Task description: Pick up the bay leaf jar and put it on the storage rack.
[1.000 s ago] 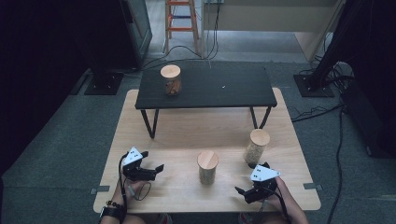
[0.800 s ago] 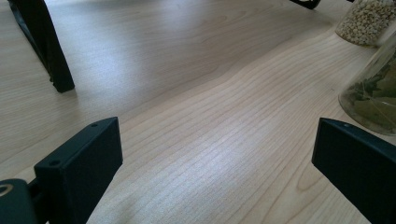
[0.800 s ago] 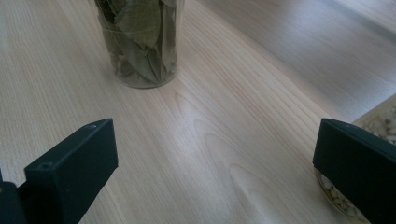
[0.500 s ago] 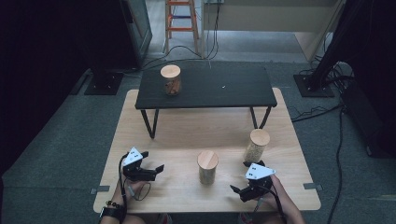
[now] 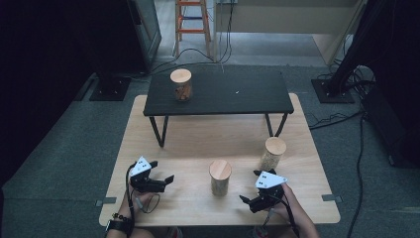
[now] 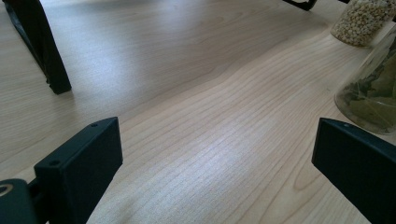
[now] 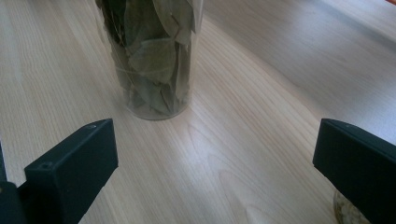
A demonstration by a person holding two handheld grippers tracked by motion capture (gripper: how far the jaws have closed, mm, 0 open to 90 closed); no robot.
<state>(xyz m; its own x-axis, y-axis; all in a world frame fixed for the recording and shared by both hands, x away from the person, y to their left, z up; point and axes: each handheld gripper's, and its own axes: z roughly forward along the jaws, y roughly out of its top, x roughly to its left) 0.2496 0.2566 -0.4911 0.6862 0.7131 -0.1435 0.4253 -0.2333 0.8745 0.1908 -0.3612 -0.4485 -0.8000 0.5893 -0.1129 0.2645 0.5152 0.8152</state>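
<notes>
A glass jar of bay leaves (image 5: pixel 220 177) with a wooden lid stands on the light wooden table (image 5: pixel 198 139), between my two grippers. My left gripper (image 5: pixel 162 171) rests open to its left, and its view has the jar (image 6: pixel 371 93) at the right edge, outside the jaws. My right gripper (image 5: pixel 250 186) is open to the jar's right. In its view the jar (image 7: pixel 154 56) stands just ahead and left of centre, beyond the open jaws. A jar of pale grains (image 5: pixel 272 152) stands farther right and back. A third lidded jar (image 5: pixel 181 84) sits on the black bench.
The low black bench (image 5: pixel 233 94) spans the table's far half, and one of its legs (image 6: pixel 44 46) shows in the left gripper view. The grain jar (image 6: pixel 362 18) appears top right there and at the bottom right (image 7: pixel 345 212) in the right gripper view. Cables and stands lie on the floor.
My right gripper has shifted a little to the left, toward the bay leaf jar. The left gripper and the jars have stayed put.
</notes>
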